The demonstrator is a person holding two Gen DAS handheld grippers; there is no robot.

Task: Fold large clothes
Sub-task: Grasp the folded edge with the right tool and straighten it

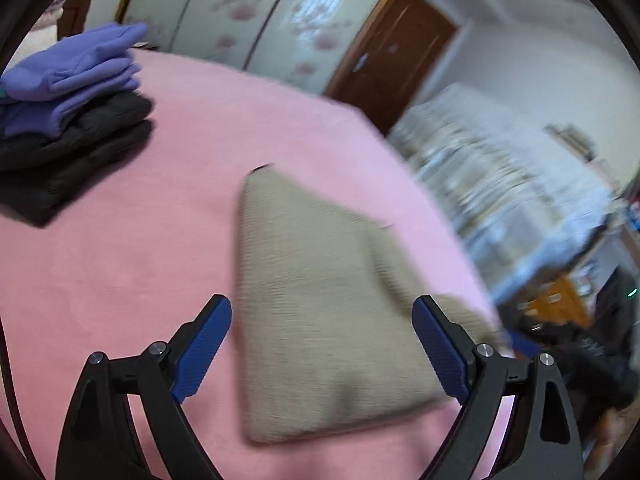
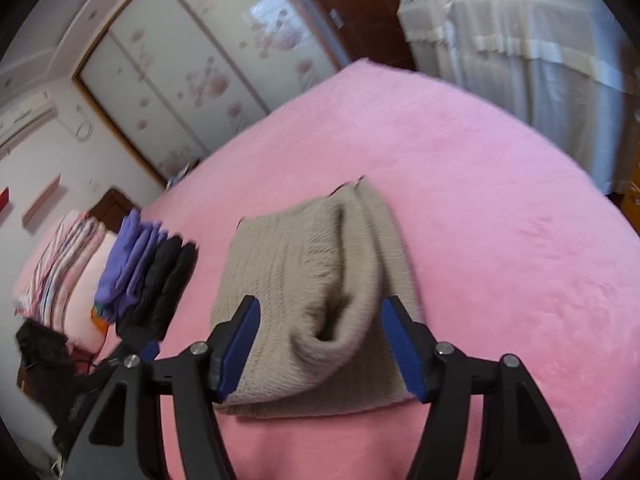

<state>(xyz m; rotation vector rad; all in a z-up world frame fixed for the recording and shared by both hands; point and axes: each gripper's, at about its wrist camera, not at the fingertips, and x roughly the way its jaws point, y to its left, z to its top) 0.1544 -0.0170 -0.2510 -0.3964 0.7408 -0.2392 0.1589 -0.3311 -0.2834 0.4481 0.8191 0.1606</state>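
Nearest us, our left gripper [image 1: 322,354] and right gripper [image 2: 318,350] both stand wide, holding nothing. Just beyond lies the folded beige knitted sweater [image 2: 316,300], resting on the pink fleece bed cover [image 2: 500,240]. We judge this fold finished; next we likely carry it farther back to the stack of folded purple and black clothes [image 1: 68,116].

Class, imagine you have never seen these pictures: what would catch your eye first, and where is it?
First the pink bedspread filling both views, with a folded beige knit garment lying in its middle. Both grippers, left and right, hang open above it. A folded purple-and-black pile sits further left.
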